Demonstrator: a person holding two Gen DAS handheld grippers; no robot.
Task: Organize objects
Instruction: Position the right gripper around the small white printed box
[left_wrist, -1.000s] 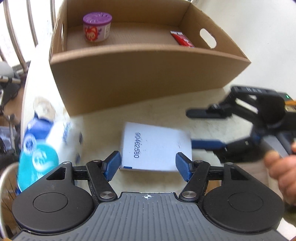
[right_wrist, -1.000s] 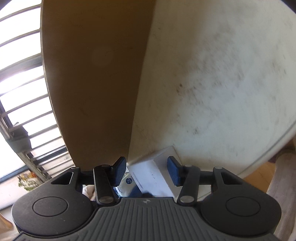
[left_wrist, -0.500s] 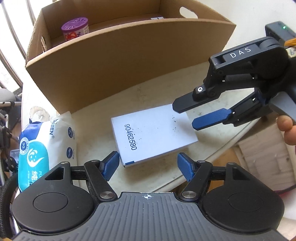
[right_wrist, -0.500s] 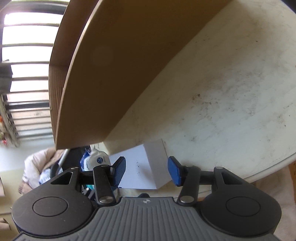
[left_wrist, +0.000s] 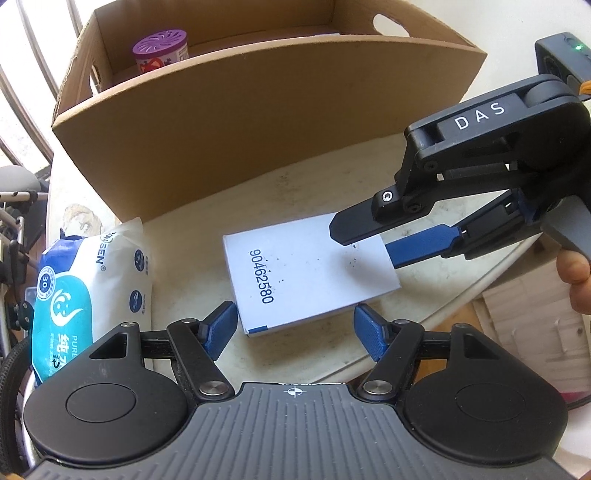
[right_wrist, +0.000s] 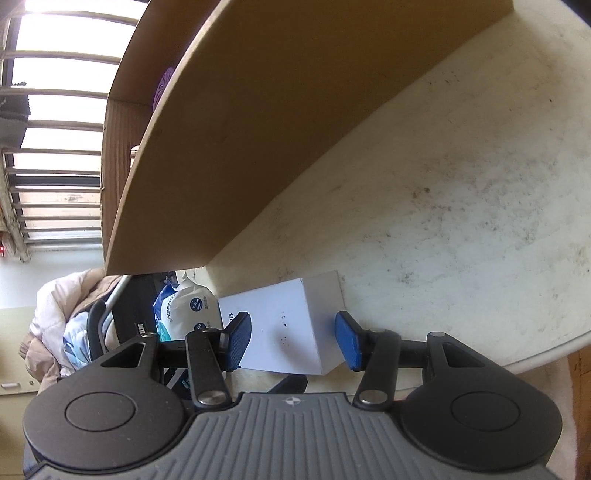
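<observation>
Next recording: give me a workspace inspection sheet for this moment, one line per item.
Surface: pale round table, speckled with dark marks.
Job's things: white box printed 90462580 lies flat in front of the cardboard box; wipes pack at the table's edge; purple-lidded tub inside the cardboard box.
Clutter: nothing seen.
Grippers: left gripper open, fingers astride the white box's near end, not touching; right gripper open over its far corner, holding nothing.
Cables: nothing seen.
Surroundings: barred window; padded jacket beyond the table.
</observation>
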